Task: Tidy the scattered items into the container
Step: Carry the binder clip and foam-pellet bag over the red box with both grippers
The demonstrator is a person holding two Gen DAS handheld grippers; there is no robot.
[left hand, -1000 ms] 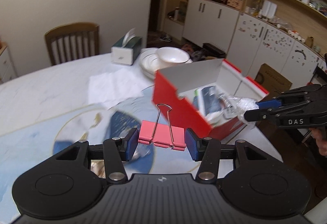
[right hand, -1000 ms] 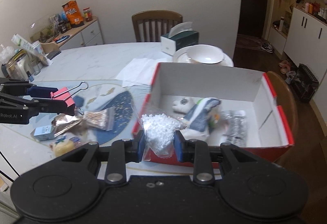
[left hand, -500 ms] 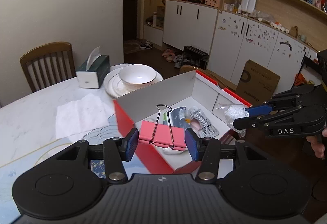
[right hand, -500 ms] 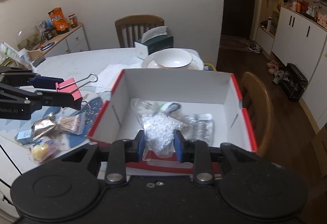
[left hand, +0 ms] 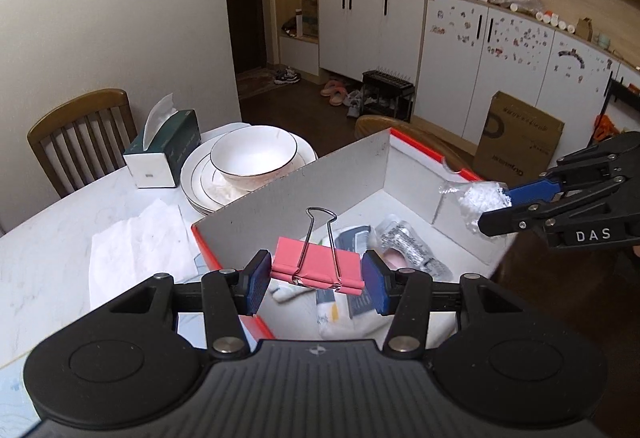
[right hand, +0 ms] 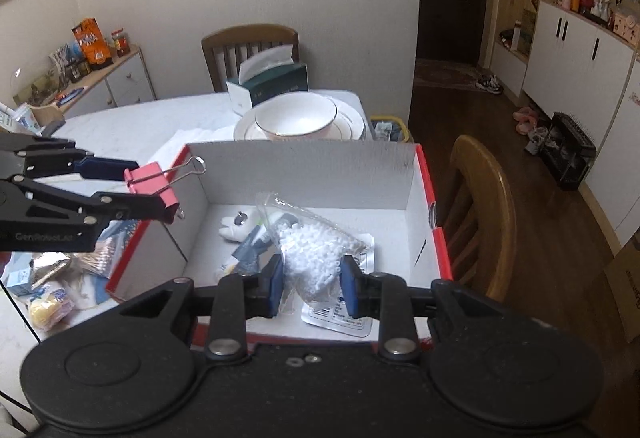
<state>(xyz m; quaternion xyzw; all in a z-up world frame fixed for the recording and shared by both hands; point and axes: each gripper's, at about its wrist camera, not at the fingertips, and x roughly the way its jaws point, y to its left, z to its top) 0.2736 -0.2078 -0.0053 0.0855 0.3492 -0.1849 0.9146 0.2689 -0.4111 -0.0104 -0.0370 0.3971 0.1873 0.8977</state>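
box [left hand: 304, 194] fills the left wrist view, and the left gripper [left hand: 318, 278] above its near corner is clamped on a pink clip [left hand: 316, 268]; the right gripper [left hand: 494, 208] pinches a bead bag [left hand: 478, 196] over the box's far wall. packets [left hand: 408, 246] lie inside the box.

right wrist view: right gripper [right hand: 313, 284] squeezes the bead bag [right hand: 314, 256] above the box [right hand: 300, 174] floor, left gripper [right hand: 146, 190] holds the clip [right hand: 150, 184] at the box's left wall; snacks [right hand: 48, 304] lie outside, left of the box.
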